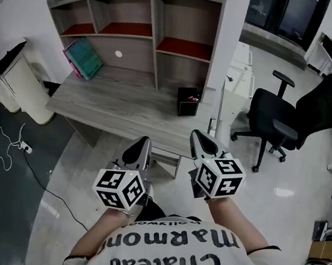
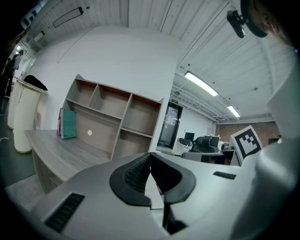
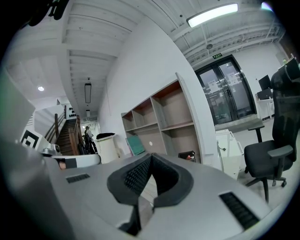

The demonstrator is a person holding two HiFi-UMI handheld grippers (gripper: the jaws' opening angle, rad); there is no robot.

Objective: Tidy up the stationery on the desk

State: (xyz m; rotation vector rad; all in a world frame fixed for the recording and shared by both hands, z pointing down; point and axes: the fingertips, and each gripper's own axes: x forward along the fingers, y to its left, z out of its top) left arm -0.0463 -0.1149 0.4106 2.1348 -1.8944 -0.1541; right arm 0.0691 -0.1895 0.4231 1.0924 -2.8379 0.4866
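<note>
A grey wooden desk [image 1: 120, 107] with a shelf unit [image 1: 137, 30] stands ahead of me. On it a black pen holder [image 1: 188, 101] sits near the right end, and a teal book [image 1: 83, 58] leans at the back left. My left gripper [image 1: 141, 145] is shut and empty, held short of the desk's front edge. To its right my right gripper [image 1: 203, 141] is also shut with nothing in it. In the left gripper view the teal book [image 2: 68, 123] stands on the desk [image 2: 56, 152]. The right gripper view shows the pen holder [image 3: 189, 156] and the teal book [image 3: 136, 145].
A black office chair [image 1: 277, 123] stands right of the desk, beside a white cabinet [image 1: 239, 84]. A white bin [image 1: 15, 80] with a dark top is at the left. A cable and power strip [image 1: 24, 147] lie on the floor at the left.
</note>
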